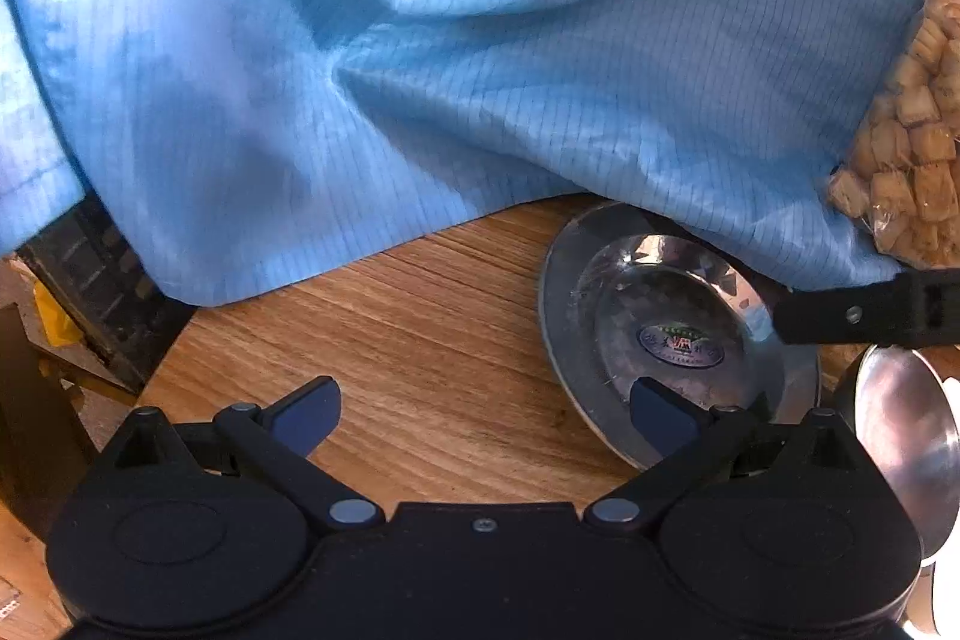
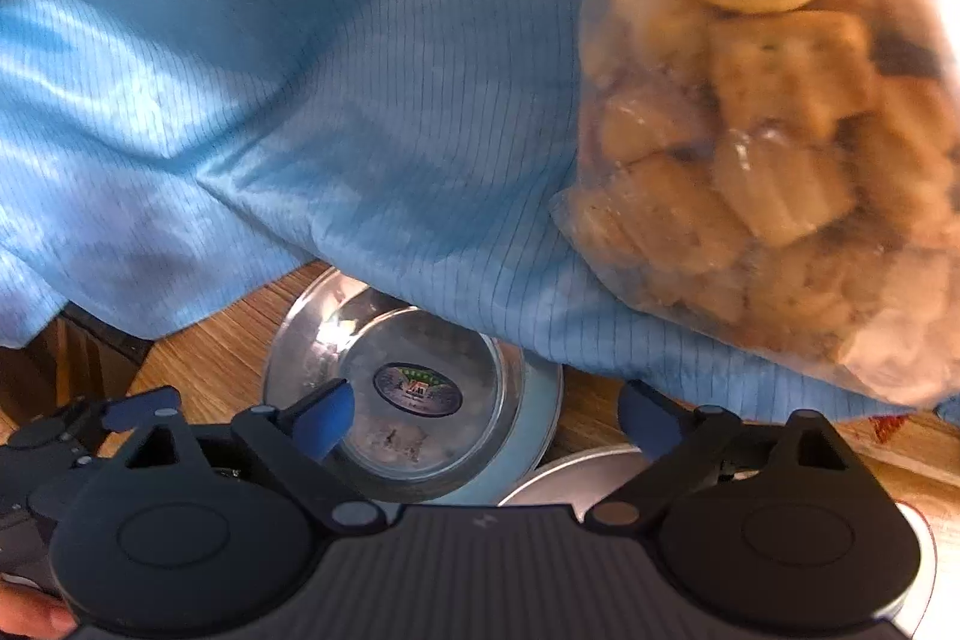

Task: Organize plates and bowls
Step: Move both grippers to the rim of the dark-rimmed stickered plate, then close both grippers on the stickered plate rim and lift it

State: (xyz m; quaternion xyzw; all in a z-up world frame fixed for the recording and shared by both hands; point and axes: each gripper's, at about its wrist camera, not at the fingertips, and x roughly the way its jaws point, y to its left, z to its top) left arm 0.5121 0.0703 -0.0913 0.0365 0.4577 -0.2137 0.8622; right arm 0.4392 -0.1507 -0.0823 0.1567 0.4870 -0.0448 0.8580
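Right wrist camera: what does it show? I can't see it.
The open right gripper hovers over a shiny steel bowl with a sticker inside, on a wooden table. Blue cloth drapes behind it, and a clear bag of biscuits hangs at right.

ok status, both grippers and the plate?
Left gripper open, empty. Right gripper open, empty, over steel plate. Blue cloth drapes plate's far rim; snack bag close by.

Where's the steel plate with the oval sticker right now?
The steel plate lies on the wooden table, lower right in the left wrist view and lower centre in the right wrist view, its far edge under the blue cloth, beside the snack bag.
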